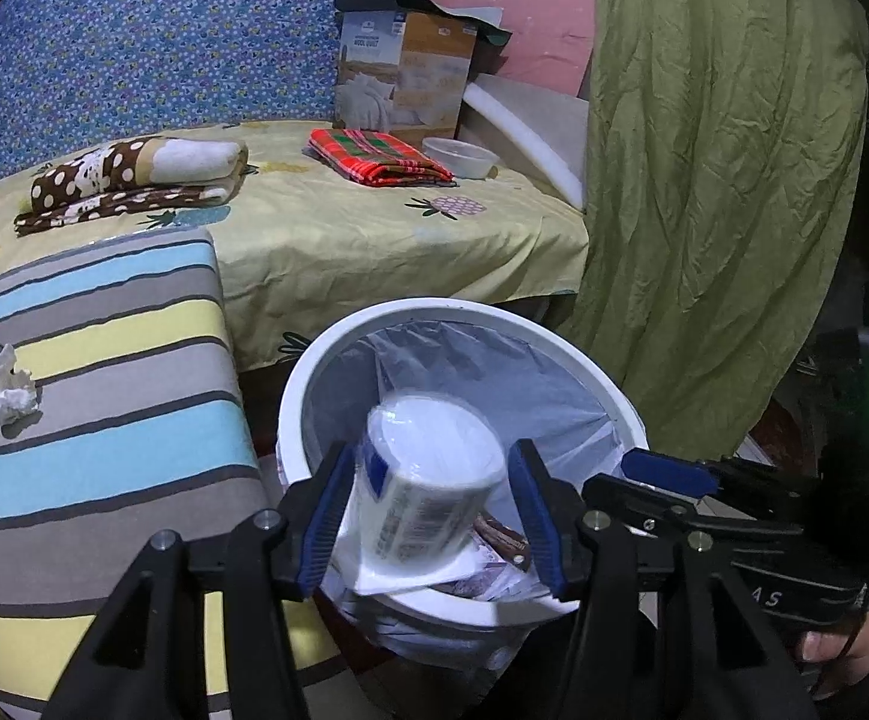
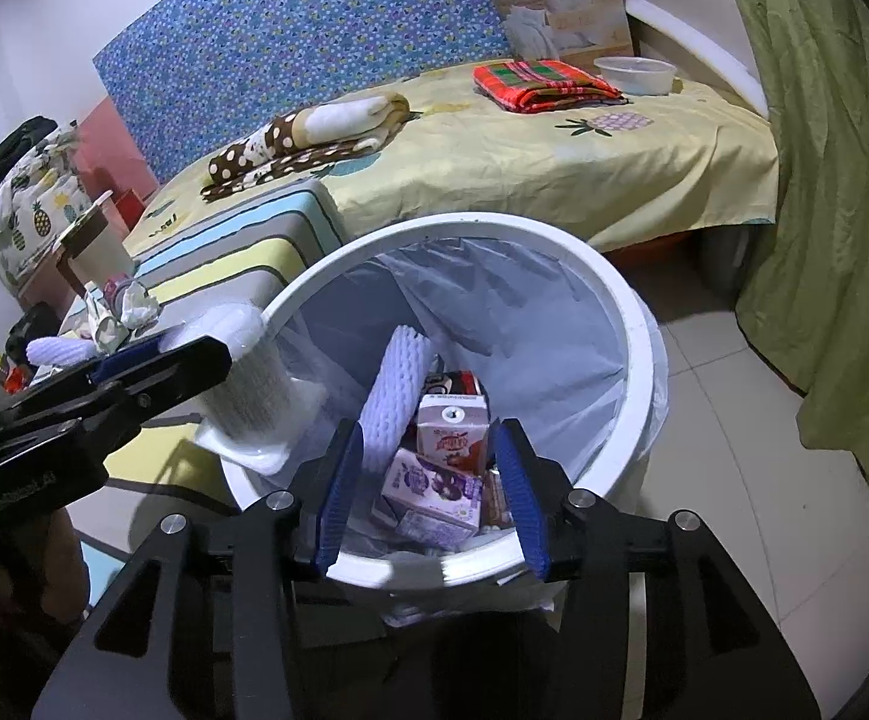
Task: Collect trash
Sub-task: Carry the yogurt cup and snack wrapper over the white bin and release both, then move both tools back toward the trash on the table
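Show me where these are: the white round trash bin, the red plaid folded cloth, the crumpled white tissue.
white round trash bin (image 2: 635,324), right wrist view, far rim
red plaid folded cloth (image 1: 374,155), left wrist view, top face
crumpled white tissue (image 1: 7,387), left wrist view, middle

The cardboard box (image 1: 403,69) on the bed reads "WOOL QUILT"; other print is illegible.

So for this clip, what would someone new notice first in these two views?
The white bin with its pale liner fills the middle of both views, both grippers poised over its mouth. Between the left gripper's jaws sits a blurred white plastic cup, tilted above the bin. Under the open, empty right gripper, drink cartons and white foam netting lie inside; more trash, a crumpled tissue, waits on the striped cushion left.
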Demonstrator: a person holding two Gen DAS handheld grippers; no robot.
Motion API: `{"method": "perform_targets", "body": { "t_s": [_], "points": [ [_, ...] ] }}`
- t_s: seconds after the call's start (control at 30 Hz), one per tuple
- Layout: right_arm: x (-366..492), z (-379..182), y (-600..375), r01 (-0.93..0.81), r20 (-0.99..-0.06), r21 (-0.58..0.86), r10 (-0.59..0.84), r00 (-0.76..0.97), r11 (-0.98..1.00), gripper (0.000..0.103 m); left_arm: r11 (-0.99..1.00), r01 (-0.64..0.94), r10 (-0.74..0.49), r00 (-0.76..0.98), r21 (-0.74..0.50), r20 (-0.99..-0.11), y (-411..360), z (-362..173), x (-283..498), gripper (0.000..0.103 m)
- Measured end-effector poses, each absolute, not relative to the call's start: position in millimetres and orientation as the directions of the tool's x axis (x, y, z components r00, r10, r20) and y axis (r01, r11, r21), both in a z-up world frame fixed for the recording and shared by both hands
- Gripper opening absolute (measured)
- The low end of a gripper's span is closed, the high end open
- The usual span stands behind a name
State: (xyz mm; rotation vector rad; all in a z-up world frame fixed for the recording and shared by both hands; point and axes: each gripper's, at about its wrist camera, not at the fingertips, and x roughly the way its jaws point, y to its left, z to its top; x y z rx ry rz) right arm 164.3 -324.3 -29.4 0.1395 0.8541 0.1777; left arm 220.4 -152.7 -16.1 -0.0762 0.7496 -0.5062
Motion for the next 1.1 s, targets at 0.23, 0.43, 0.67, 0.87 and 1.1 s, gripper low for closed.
{"method": "perform_targets", "body": {
  "t_s": [0.23, 0.43, 0.67, 0.87, 1.1],
  "points": [
    [162, -24, -324, -0.097, -0.721, 0.198, 0.212, 0.659, 0.975, 0.048, 0.883, 0.395, -0.461, 0.632, -0.253, -0.623, -143, -14, 217, 0.061],
    [157, -16, -315, -0.119, -0.703, 0.198, 0.226, 0.674, 0.973, 0.048, 0.894, 0.363, -0.445, 0.648, -0.263, -0.618, -126, -10, 206, 0.061],
    [150, -11, -294, -0.179, -0.686, 0.203, 0.270, 0.676, 0.963, 0.048, 0.916, 0.306, -0.401, 0.685, -0.260, -0.608, -100, -5, 186, 0.061],
    [145, -8, -273, -0.238, -0.674, 0.202, 0.311, 0.670, 0.950, 0.048, 0.934, 0.247, -0.356, 0.706, -0.258, -0.612, -75, -6, 170, 0.061],
    [142, -9, -248, -0.309, -0.675, 0.195, 0.356, 0.646, 0.931, 0.048, 0.953, 0.189, -0.297, 0.730, -0.236, -0.616, -50, -8, 154, 0.061]
  ]
}}
